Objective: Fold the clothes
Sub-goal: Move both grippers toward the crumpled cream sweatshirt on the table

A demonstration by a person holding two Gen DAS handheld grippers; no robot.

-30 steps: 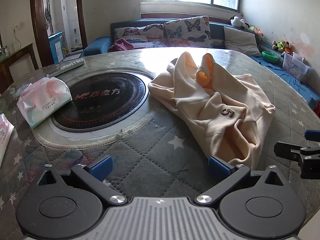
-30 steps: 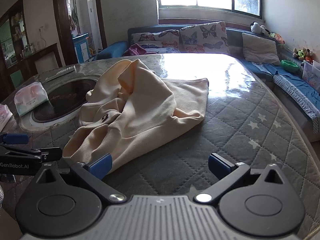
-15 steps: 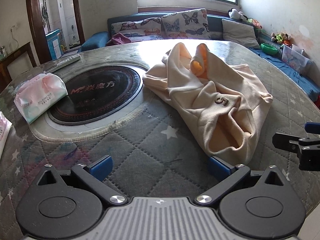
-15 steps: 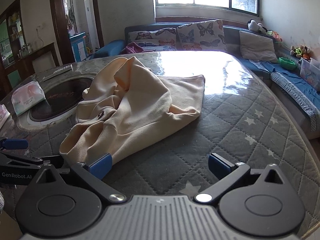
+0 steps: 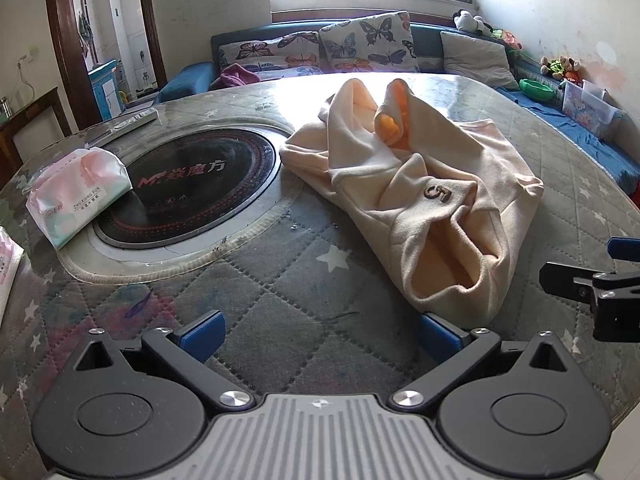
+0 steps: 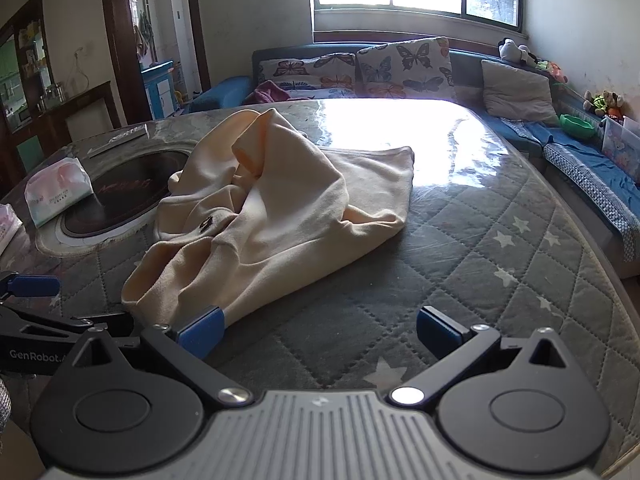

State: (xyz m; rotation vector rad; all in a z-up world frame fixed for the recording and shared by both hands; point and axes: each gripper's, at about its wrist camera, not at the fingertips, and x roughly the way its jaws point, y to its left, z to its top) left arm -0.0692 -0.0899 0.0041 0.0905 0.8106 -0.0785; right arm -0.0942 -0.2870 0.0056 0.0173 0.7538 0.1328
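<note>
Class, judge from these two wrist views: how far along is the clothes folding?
Done: nothing; the cream garment lies crumpled on the quilted table. In hand: nothing; the left gripper and right gripper are open beside its near edge. Left: grasping, spreading flat and every fold.

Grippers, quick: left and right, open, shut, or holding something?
Left gripper: open, holding nothing; the cream garment lies just ahead.
Right gripper: open, holding nothing; its left finger sits at the garment's near edge.
</note>
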